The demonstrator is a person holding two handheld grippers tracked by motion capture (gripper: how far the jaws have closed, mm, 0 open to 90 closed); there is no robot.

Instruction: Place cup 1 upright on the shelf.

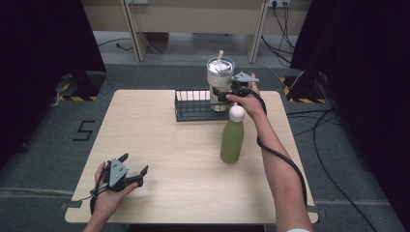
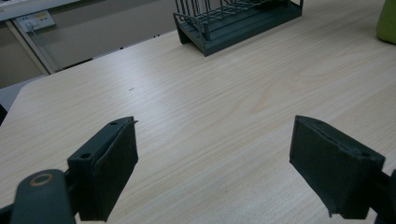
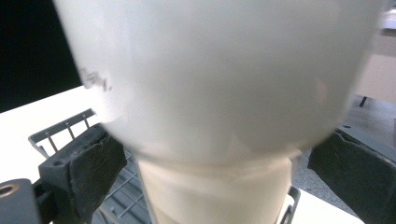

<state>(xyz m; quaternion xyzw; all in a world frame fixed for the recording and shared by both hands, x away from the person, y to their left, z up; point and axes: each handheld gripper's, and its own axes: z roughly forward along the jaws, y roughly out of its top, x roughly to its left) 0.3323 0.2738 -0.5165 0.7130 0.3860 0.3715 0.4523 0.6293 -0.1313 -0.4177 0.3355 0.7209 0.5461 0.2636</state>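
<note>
A cream tumbler (image 1: 220,77) with a clear lid and a straw stands at the right end of a dark wire rack (image 1: 193,108) at the table's far side. My right gripper (image 1: 225,95) reaches it from the right. In the right gripper view the tumbler (image 3: 210,93) sits between the jaws of that gripper (image 3: 215,158). A thin gap shows between each pad and the narrow base, so I read it as open. My left gripper (image 1: 135,163) lies in the hand at the front left, open over bare wood (image 2: 215,140).
A green bottle (image 1: 232,140) with a white cap stands right of centre, close under my right forearm, and shows at the edge of the left gripper view (image 2: 387,21). The rack (image 2: 233,28) lies ahead of the left jaws. Cables trail on the floor at the right.
</note>
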